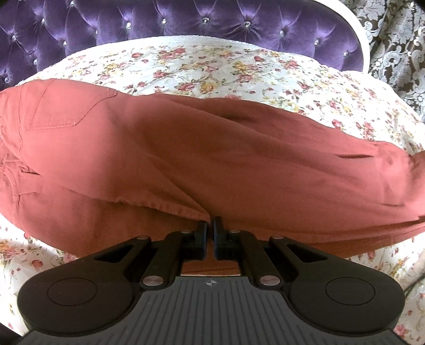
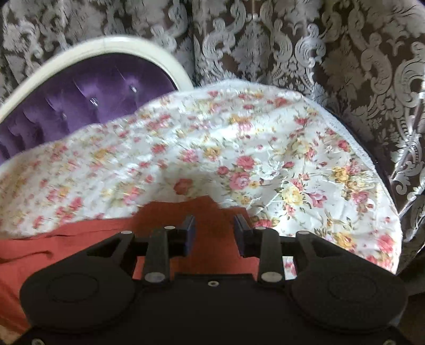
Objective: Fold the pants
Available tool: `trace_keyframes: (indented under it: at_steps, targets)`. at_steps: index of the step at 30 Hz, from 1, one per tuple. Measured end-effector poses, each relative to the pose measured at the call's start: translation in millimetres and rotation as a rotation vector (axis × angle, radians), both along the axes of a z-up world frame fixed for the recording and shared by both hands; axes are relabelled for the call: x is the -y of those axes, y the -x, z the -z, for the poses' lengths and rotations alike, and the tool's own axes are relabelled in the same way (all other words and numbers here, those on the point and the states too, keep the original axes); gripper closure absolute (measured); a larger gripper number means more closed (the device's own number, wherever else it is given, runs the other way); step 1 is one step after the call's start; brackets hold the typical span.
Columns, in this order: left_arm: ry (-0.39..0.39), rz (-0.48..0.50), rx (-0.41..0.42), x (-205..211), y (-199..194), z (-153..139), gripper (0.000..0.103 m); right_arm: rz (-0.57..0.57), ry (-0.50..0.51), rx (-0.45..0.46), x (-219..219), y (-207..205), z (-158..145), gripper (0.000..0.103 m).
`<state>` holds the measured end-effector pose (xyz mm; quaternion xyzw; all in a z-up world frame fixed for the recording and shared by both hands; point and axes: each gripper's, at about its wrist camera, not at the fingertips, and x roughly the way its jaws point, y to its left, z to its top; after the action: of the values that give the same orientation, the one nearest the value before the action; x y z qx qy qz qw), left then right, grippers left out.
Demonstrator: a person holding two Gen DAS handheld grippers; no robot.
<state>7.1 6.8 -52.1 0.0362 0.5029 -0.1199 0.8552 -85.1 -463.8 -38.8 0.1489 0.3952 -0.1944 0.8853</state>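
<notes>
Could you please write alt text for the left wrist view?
The left claw is shut on the near edge of rust-red pants lying across a floral bedspread. A back pocket shows at left, with a purple tufted headboard behind.

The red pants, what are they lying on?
The red pants lie on a floral bedspread, visible all around them. Whatever is beneath the pants themselves is covered.

The bed [image 1: 186, 42] wears a flowered cover [image 1: 212, 69]; rust-red pants [image 1: 186, 148] lie stretched across it, below the purple tufted headboard [image 1: 159, 18].
</notes>
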Motion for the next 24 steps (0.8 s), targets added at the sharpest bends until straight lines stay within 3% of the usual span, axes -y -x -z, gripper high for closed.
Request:
trace_keyframes:
  at_steps: [6, 8, 9, 11, 14, 18, 21, 23, 24]
  targets:
    - [-0.001, 0.001, -0.003, 0.9, -1.0, 0.3, 0.098, -0.019, -0.025, -0.045, 3.7, -10.6, 24.4, 0.060]
    - [-0.002, 0.001, -0.002, 0.9, -0.9, 0.2, 0.098, -0.009, -0.023, -0.041, 0.0, -9.6, 24.1, 0.089]
    - [-0.003, 0.002, -0.001, 1.0, -0.7, 0.2, 0.098, -0.022, -0.021, -0.037, -3.5, -8.7, 22.6, 0.089]
    - [-0.007, 0.002, 0.002, 1.6, -0.6, 0.3, 0.098, -0.043, 0.065, -0.031, -17.6, -5.2, 13.9, 0.092]
    - [-0.004, -0.005, 0.001, 2.2, -0.6, 0.6, 0.098, 0.024, 0.285, -0.096, -31.9, 0.8, 7.5, 0.093]
    - [-0.028, 0.011, 0.014, 6.4, 0.7, 0.7, 0.098, 0.098, 0.156, -0.148, -14.1, 0.4, 24.2, 0.094]
    - [-0.009, 0.011, 0.010, 0.3, 2.7, -4.9, 0.097, 0.122, 0.171, -0.142, -19.0, -3.6, 17.9, 0.079]
    - [0.015, 0.013, 0.015, -6.2, 5.2, -12.8, 0.095, 0.139, 0.170, -0.104, -22.3, -2.4, 5.8, 0.055]
    - [0.020, 0.022, 0.024, -8.0, 7.1, -17.8, 0.095, 0.144, 0.164, -0.074, -24.9, -1.0, -2.1, 0.052]
